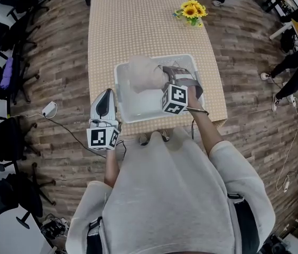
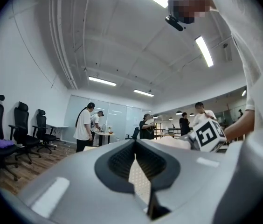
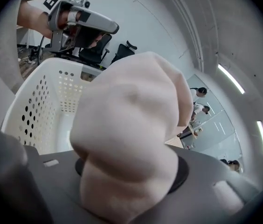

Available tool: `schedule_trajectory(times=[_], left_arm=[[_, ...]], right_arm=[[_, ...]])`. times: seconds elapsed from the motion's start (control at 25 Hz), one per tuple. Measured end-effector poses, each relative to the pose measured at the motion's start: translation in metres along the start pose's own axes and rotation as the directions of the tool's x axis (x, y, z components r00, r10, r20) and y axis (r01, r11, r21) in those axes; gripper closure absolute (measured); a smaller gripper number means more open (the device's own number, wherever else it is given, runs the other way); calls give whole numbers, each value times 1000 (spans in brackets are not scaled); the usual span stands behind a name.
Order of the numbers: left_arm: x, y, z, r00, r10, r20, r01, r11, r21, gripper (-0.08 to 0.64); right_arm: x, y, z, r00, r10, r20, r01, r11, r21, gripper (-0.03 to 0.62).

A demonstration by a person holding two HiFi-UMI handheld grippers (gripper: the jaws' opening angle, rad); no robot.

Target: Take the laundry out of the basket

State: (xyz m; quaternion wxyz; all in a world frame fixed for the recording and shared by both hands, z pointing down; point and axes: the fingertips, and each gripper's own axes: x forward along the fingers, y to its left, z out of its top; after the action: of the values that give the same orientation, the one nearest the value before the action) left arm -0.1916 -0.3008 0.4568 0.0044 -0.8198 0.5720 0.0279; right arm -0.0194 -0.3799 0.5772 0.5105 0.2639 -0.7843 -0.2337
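One basket (image 1: 118,91), one garment (image 1: 143,73), one table (image 1: 138,20), one sunflower bunch (image 1: 192,10) — two claws — left claw (image 1: 105,93), right claw (image 1: 162,77).

Head view looks steeply down over the basket (image 1: 118,86). Right gripper view sits close inside the same basket (image 3: 38,106). Left gripper view faces level across the room.

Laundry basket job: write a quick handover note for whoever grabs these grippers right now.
Right gripper: fingers shut on a pale pink garment, held over the white laundry basket.
Left gripper: shut, empty, outside the basket's left wall.
Done: garment gripped and lifted off the basket floor.
Left: carry it clear and set it on the checkered table. No other laundry shows in the part of the basket that can be seen.
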Motion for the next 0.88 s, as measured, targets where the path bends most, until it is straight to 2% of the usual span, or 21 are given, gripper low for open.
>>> schedule_trajectory(times=[0.2,0.28,0.32,0.4,0.52,0.6,0.68,0.76,0.8,0.88], left_arm=[[2,-13,10,1000,-21,17,21,1000,23,552],[1,-15,12,1000,-24,20,24,999,26,552],[0,-16,11,1000,-26,18,25,999,25,552],[-2,-20,10,999,-32,8,32,999,26,552],[-2,-25,11,999,-44,2,44,999,24,552],[-4,-29,11,998,-56,0,56,998,21,552],[-5,-33,10,997,-72,-6,73,997,20,552],[-7,-33,9,996,-88,-14,88,996,19,552],[-8,-32,9,995,-97,-16,97,995,17,552],[-12,-30,9,993,-119,-18,119,993,11,552]], right_arm=[[-15,-9,-2,997,-29,71,15,983,181,387],[-22,-14,1,992,-38,118,2,958,288,387],[-26,-15,3,988,-42,150,-14,935,353,385],[-34,-17,6,971,-53,231,-70,866,495,385],[-50,-26,14,922,-116,369,-182,712,678,385],[-65,-34,21,865,-185,467,-273,606,747,385],[-82,-41,28,791,-267,551,-359,527,771,383],[-95,-45,34,738,-331,588,-401,486,776,383],[-99,-45,38,727,-350,591,-403,480,779,383],[-105,-42,46,720,-366,589,-391,488,781,383]])
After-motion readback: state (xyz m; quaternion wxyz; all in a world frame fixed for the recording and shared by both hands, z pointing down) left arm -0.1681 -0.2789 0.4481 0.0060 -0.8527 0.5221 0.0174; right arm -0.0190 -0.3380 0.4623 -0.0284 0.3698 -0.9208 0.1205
